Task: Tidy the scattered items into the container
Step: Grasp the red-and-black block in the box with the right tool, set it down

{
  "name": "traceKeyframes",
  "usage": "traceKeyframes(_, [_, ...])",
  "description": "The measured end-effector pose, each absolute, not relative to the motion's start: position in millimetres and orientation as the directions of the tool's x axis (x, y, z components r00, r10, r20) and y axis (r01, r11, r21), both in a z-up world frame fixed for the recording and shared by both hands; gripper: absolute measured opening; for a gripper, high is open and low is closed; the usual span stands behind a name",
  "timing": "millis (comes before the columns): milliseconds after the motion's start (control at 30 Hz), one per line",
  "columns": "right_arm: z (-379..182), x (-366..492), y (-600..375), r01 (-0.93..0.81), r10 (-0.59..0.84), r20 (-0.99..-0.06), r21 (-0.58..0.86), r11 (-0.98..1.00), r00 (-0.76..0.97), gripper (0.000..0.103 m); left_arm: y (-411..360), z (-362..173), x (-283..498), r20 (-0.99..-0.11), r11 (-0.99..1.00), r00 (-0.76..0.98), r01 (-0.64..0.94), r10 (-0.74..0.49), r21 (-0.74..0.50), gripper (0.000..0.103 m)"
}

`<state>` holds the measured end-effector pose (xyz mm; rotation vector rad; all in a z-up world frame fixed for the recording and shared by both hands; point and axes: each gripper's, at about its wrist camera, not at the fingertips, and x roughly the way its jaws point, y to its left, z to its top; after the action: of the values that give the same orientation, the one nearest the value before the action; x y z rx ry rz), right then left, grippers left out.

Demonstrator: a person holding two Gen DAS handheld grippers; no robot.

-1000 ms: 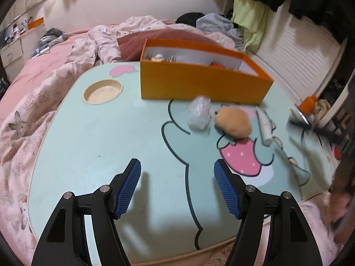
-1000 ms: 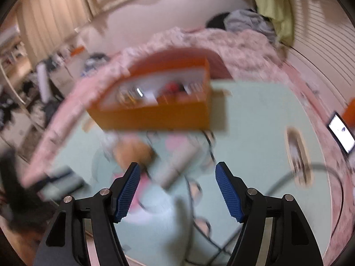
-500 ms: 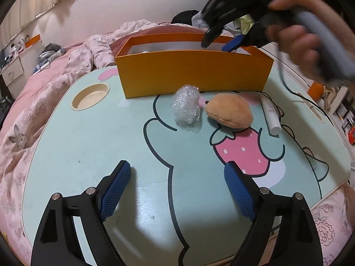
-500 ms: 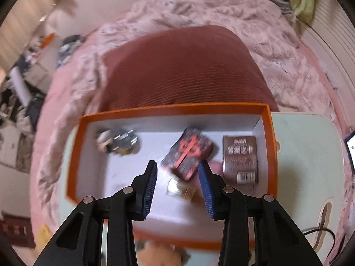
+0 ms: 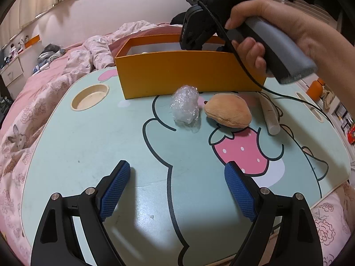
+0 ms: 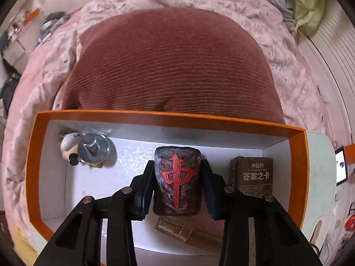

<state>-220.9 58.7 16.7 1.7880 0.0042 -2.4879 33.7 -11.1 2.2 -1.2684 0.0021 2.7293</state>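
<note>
While right gripper [image 6: 177, 184] clamps dark red-marked block [image 6: 177, 179] upright above orange box [image 6: 168, 116], left gripper [image 5: 177, 190] gapes empty.

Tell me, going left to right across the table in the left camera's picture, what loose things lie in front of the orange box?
Round cup hollow → crumpled plastic wrap → tan plush toy → white tube.
</note>
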Motion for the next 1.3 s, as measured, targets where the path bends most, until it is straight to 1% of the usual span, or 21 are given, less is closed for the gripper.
traceKeyframes(100, [26,-213,68,0.059,-0.157,-0.927,0.146,-0.988,-0.342,0.038,-11,2,34,-0.761,-0.991,-0.638,-0.120,0.120,-0.056,0.087])
traceKeyframes(233, [61,-187,72,0.104,-0.256,-0.863,0.234,-0.967,-0.435,0.038,-11,2,33,-0.761,-0.991,-0.638,-0.120,0.119,-0.055,0.087])
traceKeyframes(333, [95,-150,77,0.168,-0.336,-0.798,0.291,-0.942,-0.501,0.038,-11,2,33,-0.761,-0.991,-0.638,-0.120,0.119,-0.055,0.088])
traceKeyframes(400, [112,-118,80,0.220,-0.368,-0.764,0.296,-0.930,-0.529,0.038,-11,2,33,-0.761,-0.991,-0.638,-0.119,0.119,-0.055,0.088])
traceKeyframes(467, [117,-92,81,0.252,-0.390,-0.754,0.299,-0.920,-0.528,0.038,-11,2,33,-0.761,-0.991,-0.637,-0.119,0.119,-0.055,0.089])
traceKeyframes(533, [113,-72,89,0.273,-0.442,-0.750,0.349,-0.896,-0.493,0.038,-12,2,33,-0.763,-0.991,-0.635,-0.120,0.119,-0.055,0.092])
traceKeyframes(600, [104,-58,99,0.274,-0.476,-0.747,0.390,-0.879,-0.464,0.038,-12,2,33,-0.764,-0.991,-0.635,-0.119,0.118,-0.055,0.092])
traceKeyframes(733, [83,-38,104,0.271,-0.450,-0.779,0.364,-0.891,-0.436,0.038,-12,2,33,-0.764,-0.991,-0.634,-0.119,0.118,-0.055,0.092])
traceKeyframes(900, [55,-34,114,0.234,-0.379,-0.821,0.304,-0.923,-0.427,0.038,-11,2,33,-0.764,-0.991,-0.634,-0.119,0.118,-0.055,0.092])
traceKeyframes(1100, [45,-30,121,0.189,-0.285,-0.836,0.220,-0.957,-0.469,0.038,-11,2,33,-0.764,-0.991,-0.634,-0.119,0.118,-0.054,0.092])
traceKeyframes(1167, [48,-27,122,0.181,-0.265,-0.825,0.200,-0.963,-0.499,0.041,-11,1,33,-0.764,-0.991,-0.634,-0.119,0.118,-0.054,0.092])
traceKeyframes(1233, [52,-23,121,0.181,-0.237,-0.816,0.164,-0.970,-0.527,0.050,-11,1,33,-0.764,-0.991,-0.634,-0.119,0.118,-0.054,0.092])
traceKeyframes(1300, [56,-17,120,0.178,-0.209,-0.806,0.130,-0.975,-0.553,0.054,-12,1,33,-0.764,-0.991,-0.634,-0.119,0.118,-0.054,0.092])
